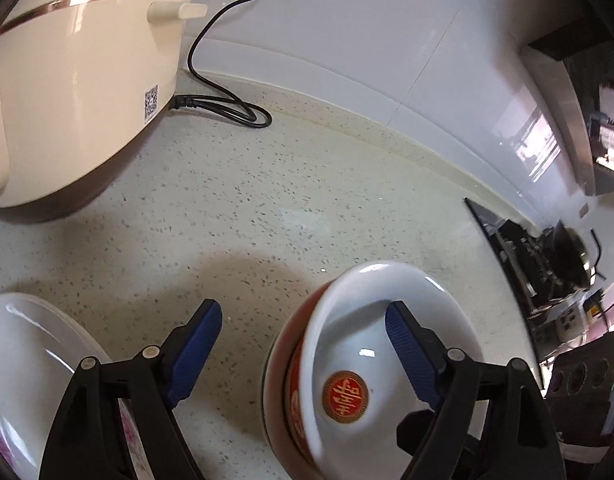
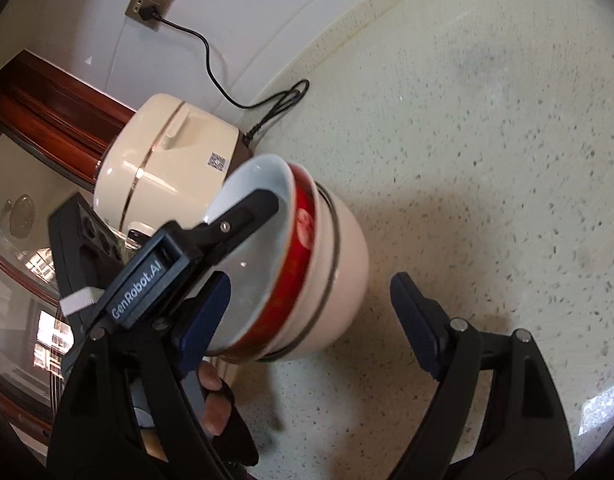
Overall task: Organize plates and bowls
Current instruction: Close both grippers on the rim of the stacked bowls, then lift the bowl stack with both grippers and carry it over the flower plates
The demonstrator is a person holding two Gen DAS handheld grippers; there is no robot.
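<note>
Counter (image 1: 267, 200): speckled pale stone, ran to a white tiled wall at 12 o'clock in the left wrist view.
Rice cooker (image 1: 79, 92): cream with a copper band, stood at 10 o'clock on the counter; black cord (image 1: 227, 108) looped at its base, plugged into a wall socket (image 2: 147, 10).
Stack of bowls (image 1: 347, 360): nested, red-banded bowl with a round red emblem innermost, white bowls beneath; rested on the counter at 5 o'clock in the left wrist view, at centre in the right wrist view.
Plate (image 1: 23, 360): white, pink floral edge, lay at 8 o'clock, well apart from the stack.
Left gripper (image 1: 303, 344): spread wide, nothing clamped; one blue pad reached inside the top bowl, contact could not be told.
Right gripper (image 2: 307, 316): spread wide, empty; stack's lower side lay between the fingers, pads apart from it.
Hand (image 2: 215, 400): fingers seen at 7 o'clock, under the left gripper.
</note>
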